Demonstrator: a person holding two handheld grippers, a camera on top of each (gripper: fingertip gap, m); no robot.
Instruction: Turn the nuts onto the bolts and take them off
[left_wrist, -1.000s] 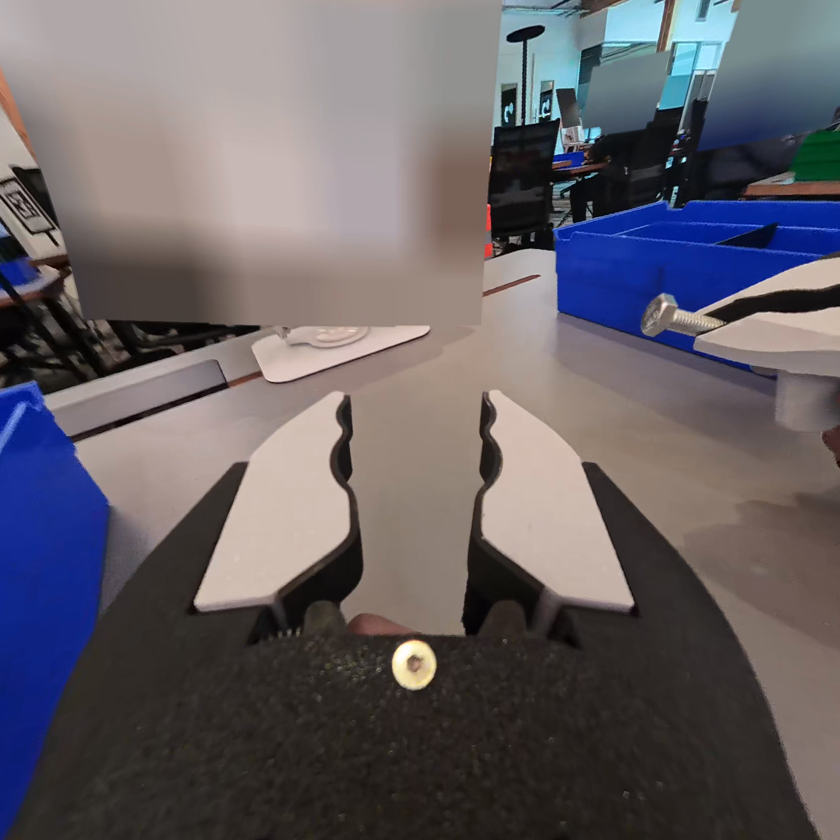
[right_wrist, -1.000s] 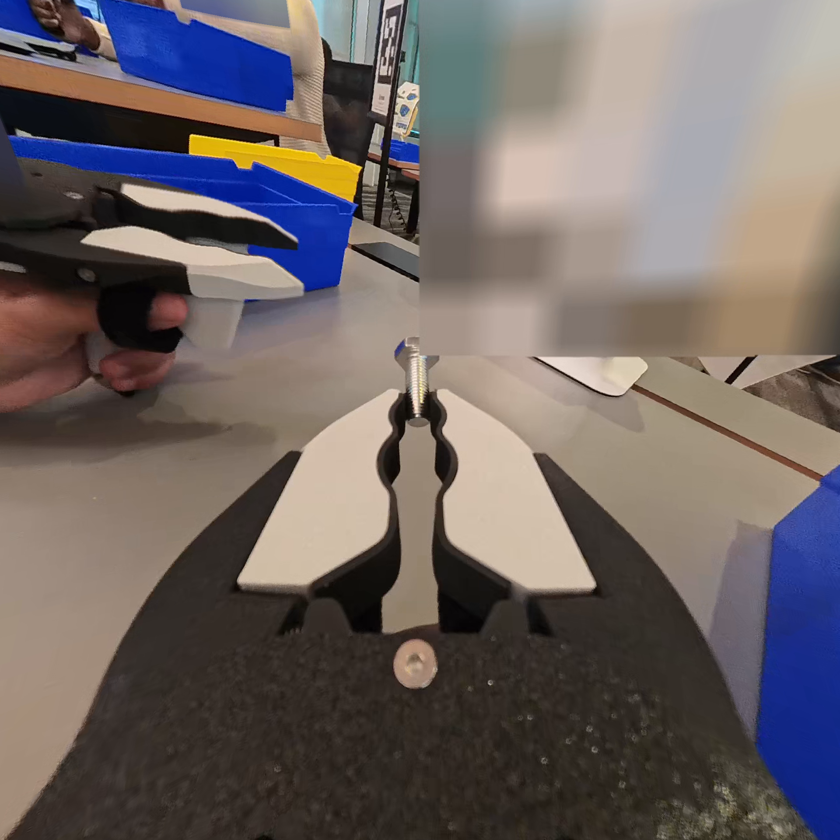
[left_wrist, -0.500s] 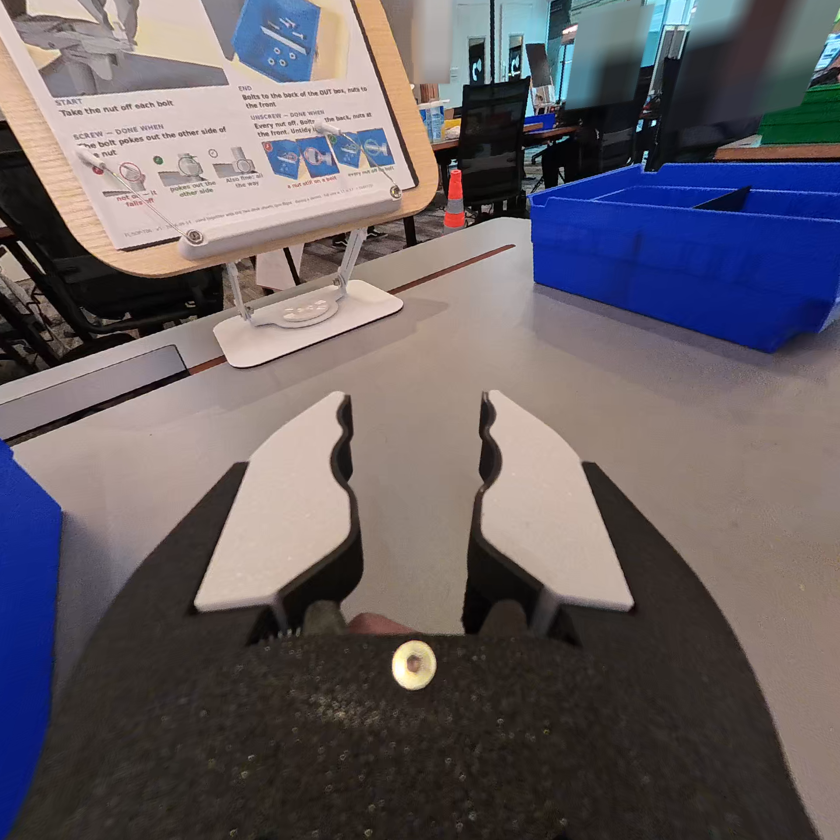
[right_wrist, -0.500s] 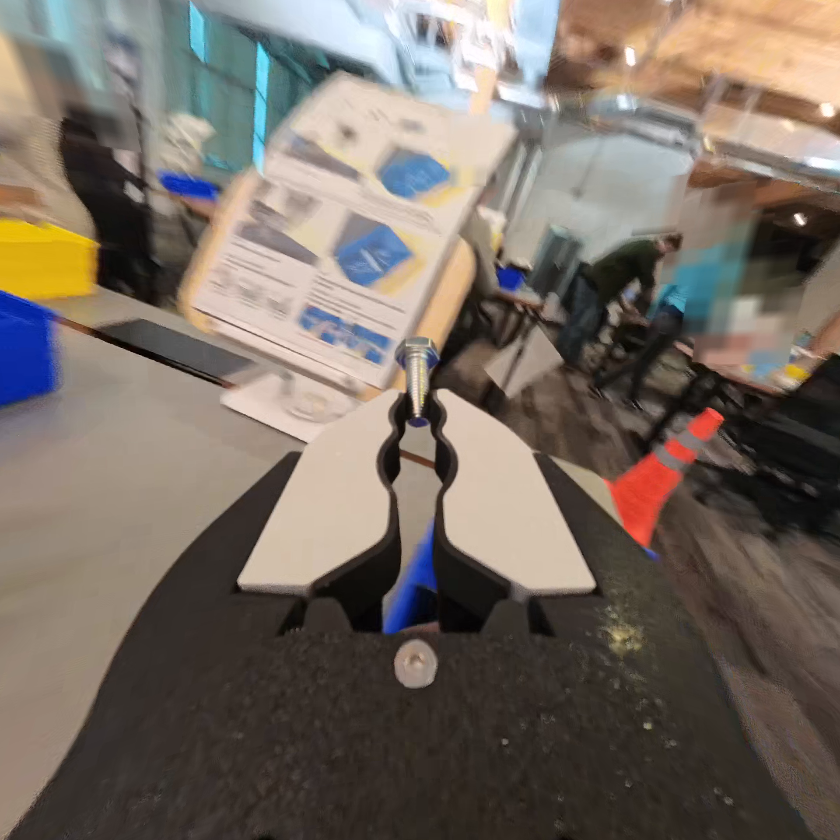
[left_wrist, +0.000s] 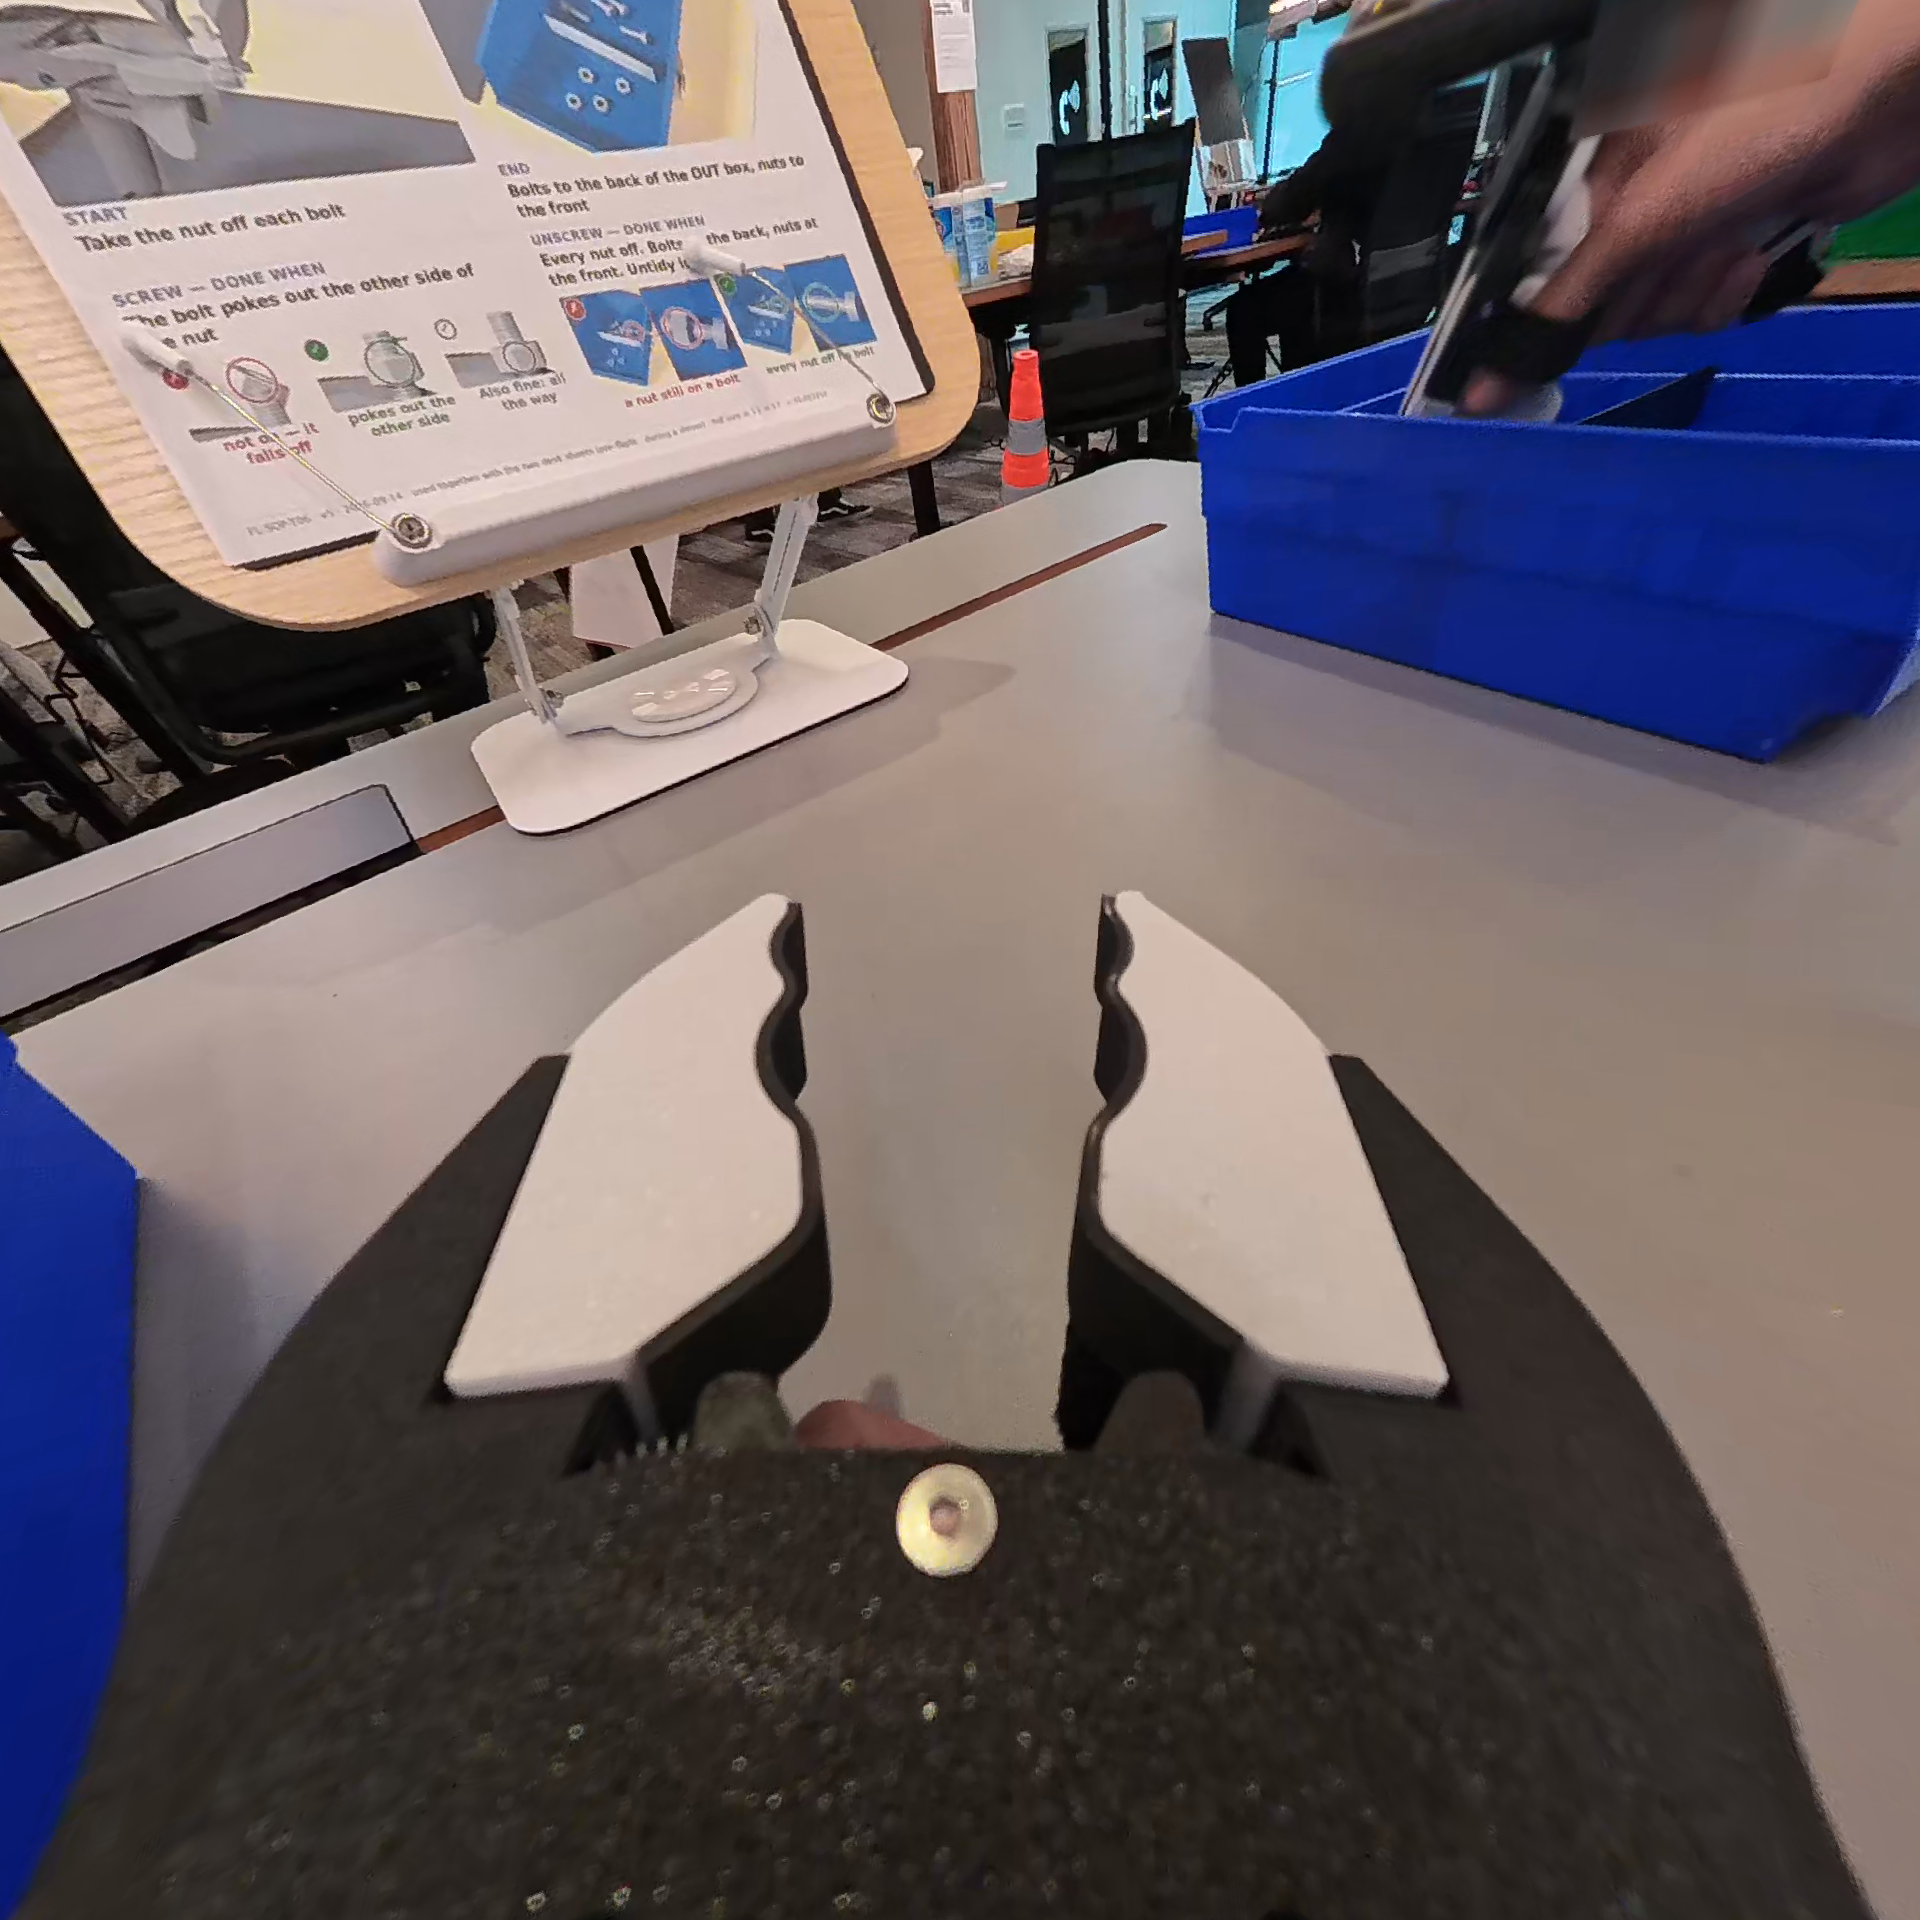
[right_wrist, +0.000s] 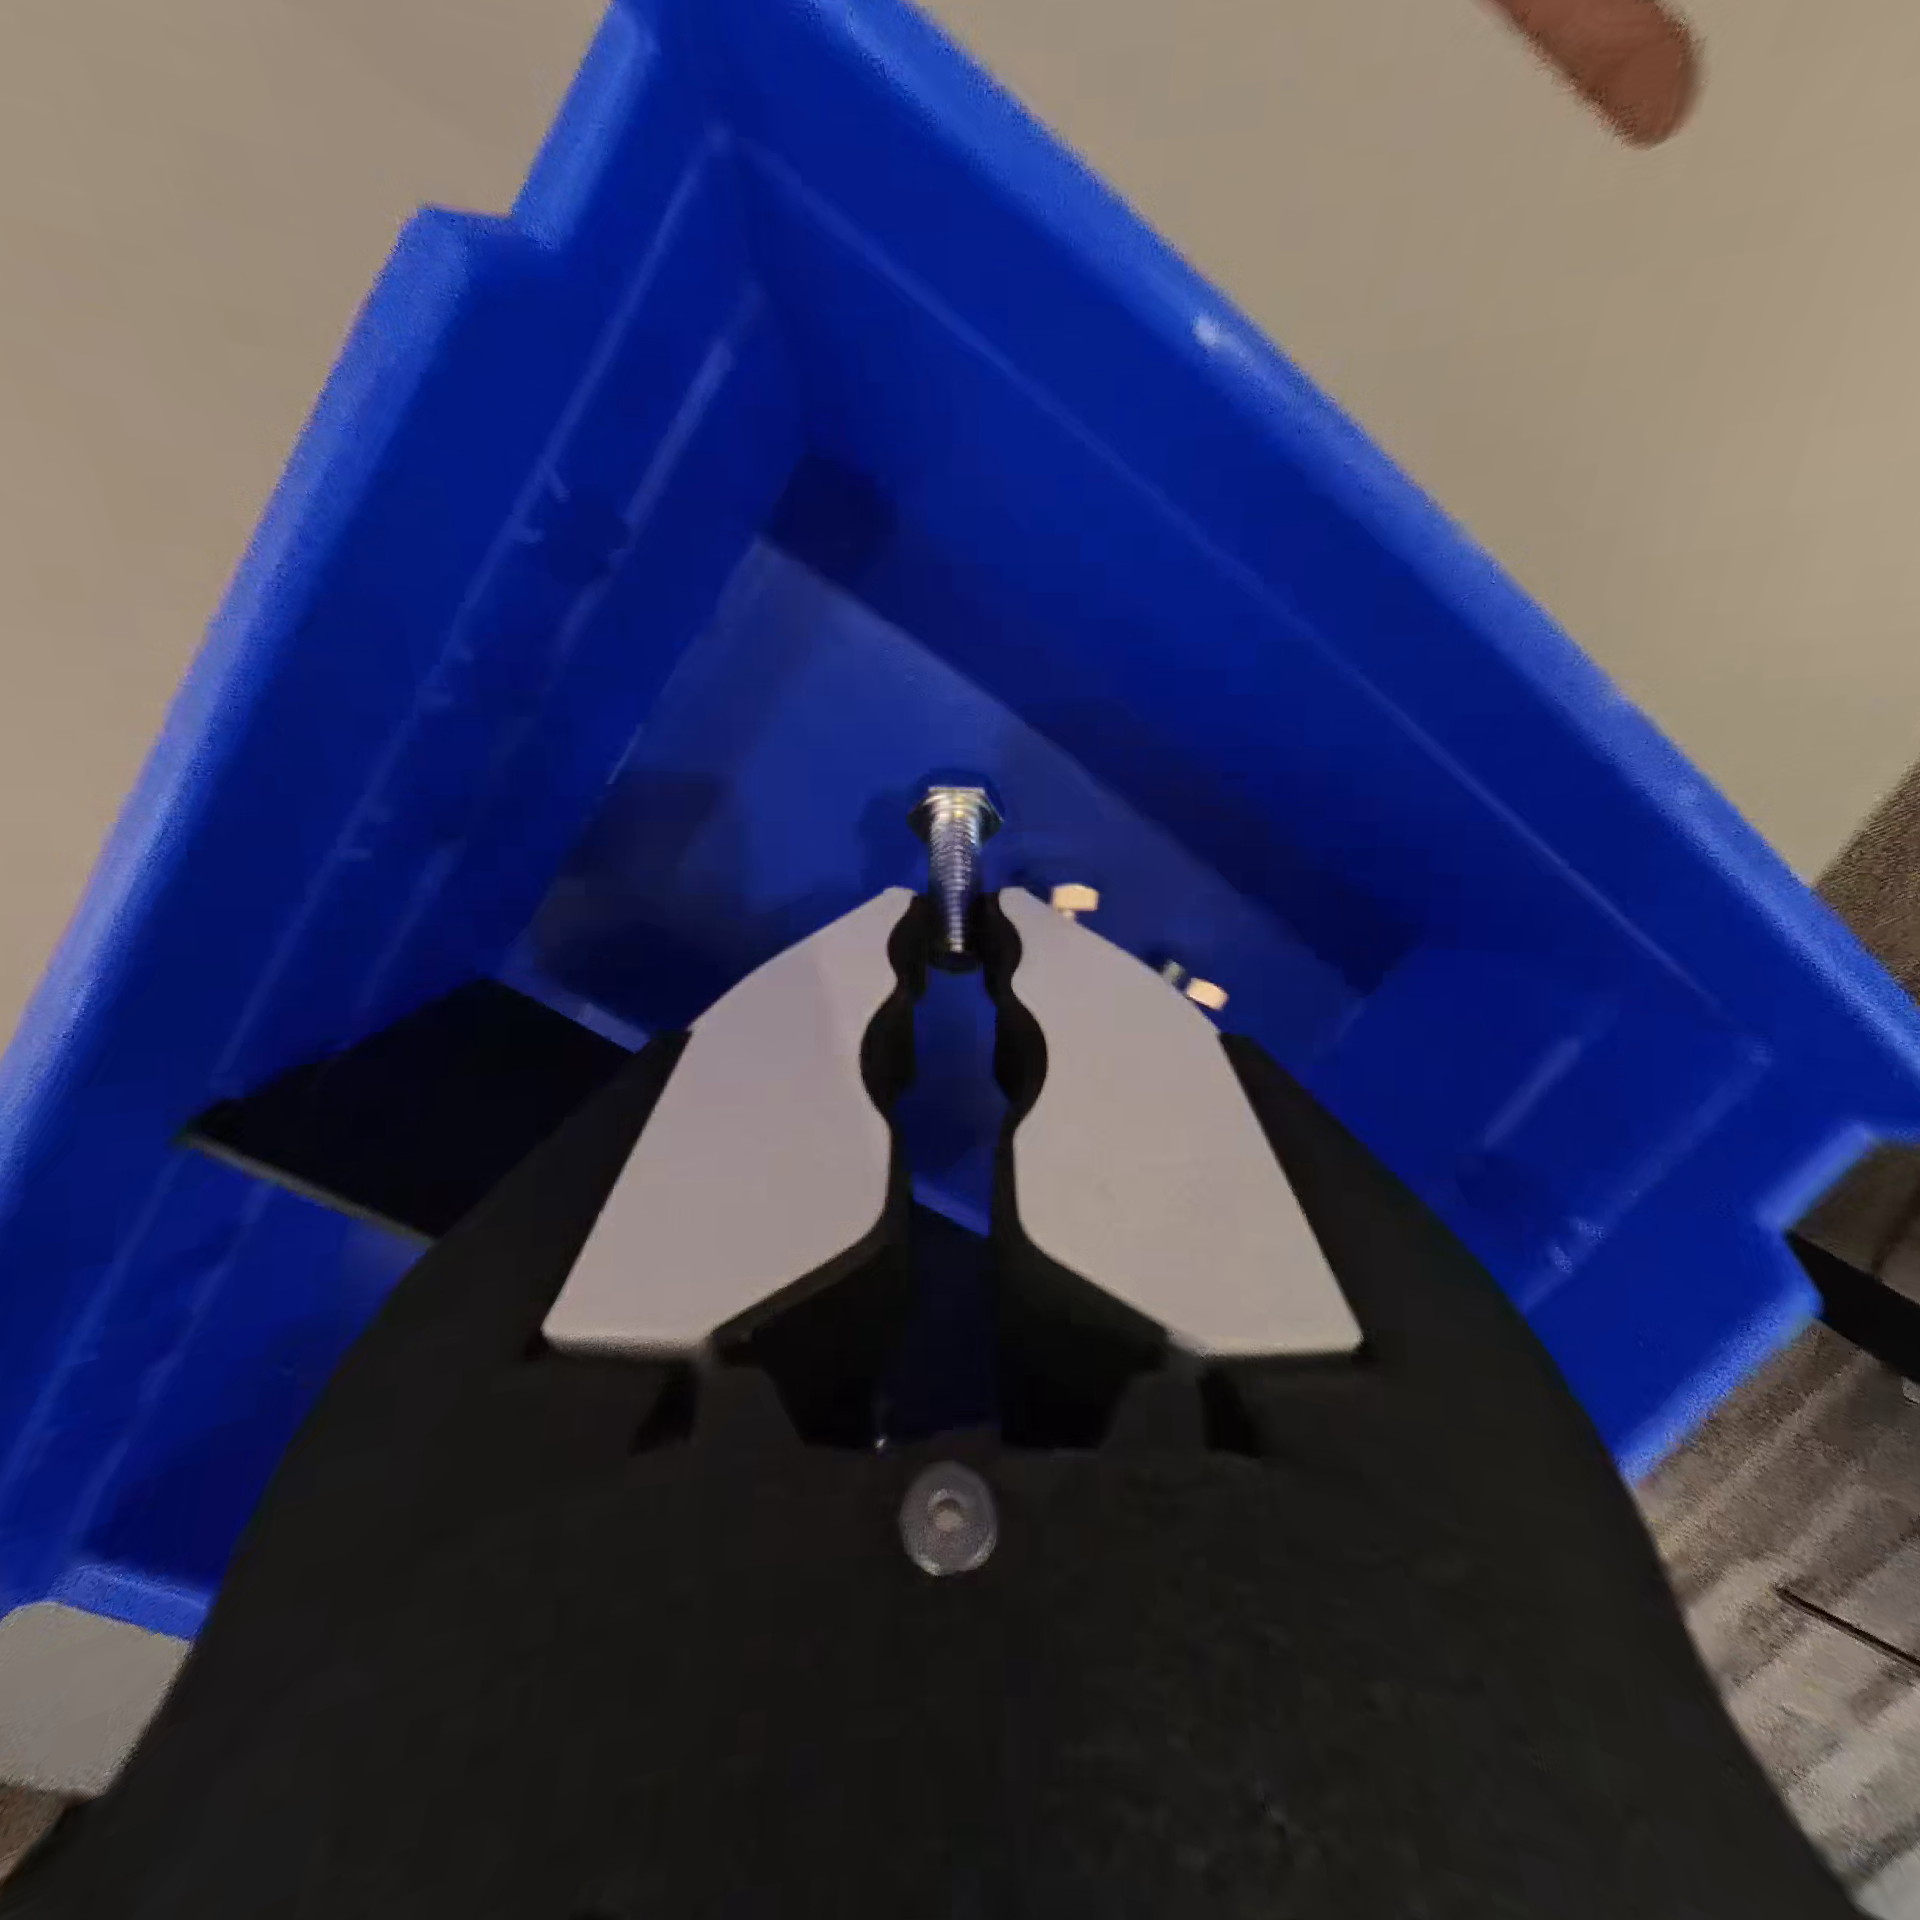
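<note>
My right gripper (right_wrist: 954, 902) is shut on a silver bolt (right_wrist: 954, 868), held by its threaded end with the head pointing down into a blue bin (right_wrist: 665, 436). Two brass-coloured pieces (right_wrist: 1073, 896) lie on the bin floor just right of the fingertips. A black divider (right_wrist: 416, 1101) crosses the bin at the left. My left gripper (left_wrist: 948, 914) is open and empty, low over the grey table (left_wrist: 1455, 987). In the left wrist view the right gripper (left_wrist: 1486, 312) shows blurred, held by a hand over the blue bin (left_wrist: 1558, 582) at the far right.
An instruction board on a white stand (left_wrist: 686, 717) stands at the table's far left. Another blue bin's edge (left_wrist: 52, 1455) is at my near left. A fingertip (right_wrist: 1600, 62) shows at the top of the right wrist view. Chairs and an orange cone (left_wrist: 1023, 426) lie beyond the table. There is about 40 centimetres between the tips of the two grippers.
My right gripper swung with the bolt from beside the left gripper, past the instruction board, and now points down into the blue bin. My left gripper stayed open and turned slightly.
</note>
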